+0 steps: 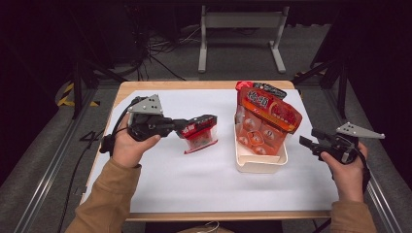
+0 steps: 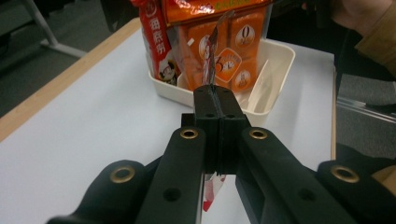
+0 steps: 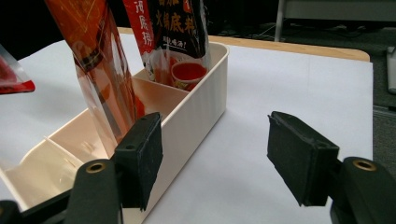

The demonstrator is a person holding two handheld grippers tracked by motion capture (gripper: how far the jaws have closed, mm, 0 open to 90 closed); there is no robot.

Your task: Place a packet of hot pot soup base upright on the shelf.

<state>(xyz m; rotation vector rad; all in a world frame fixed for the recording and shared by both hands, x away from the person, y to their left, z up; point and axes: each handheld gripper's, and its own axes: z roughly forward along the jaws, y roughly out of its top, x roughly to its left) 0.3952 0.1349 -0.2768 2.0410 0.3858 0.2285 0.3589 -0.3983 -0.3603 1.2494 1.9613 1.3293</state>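
Note:
My left gripper (image 1: 206, 124) is shut on the top edge of a small red and clear packet (image 1: 199, 138), which hangs just above the white sheet, left of a cream divided bin (image 1: 260, 162). In the left gripper view the packet's thin edge (image 2: 214, 60) sticks up past the closed jaws of that gripper (image 2: 219, 100). A large orange packet (image 1: 267, 121) and a red and black packet (image 1: 260, 91) stand in the bin. My right gripper (image 1: 306, 142) is open to the right of the bin, holding nothing. In the right gripper view the bin's wall (image 3: 201, 107) is beside its left jaw.
A white sheet (image 1: 170, 184) covers the wooden table. The bin's near compartment (image 3: 51, 158) holds nothing. A metal stand (image 1: 240, 29) and cables are on the floor beyond the far edge. Metal rails run along both sides of the table.

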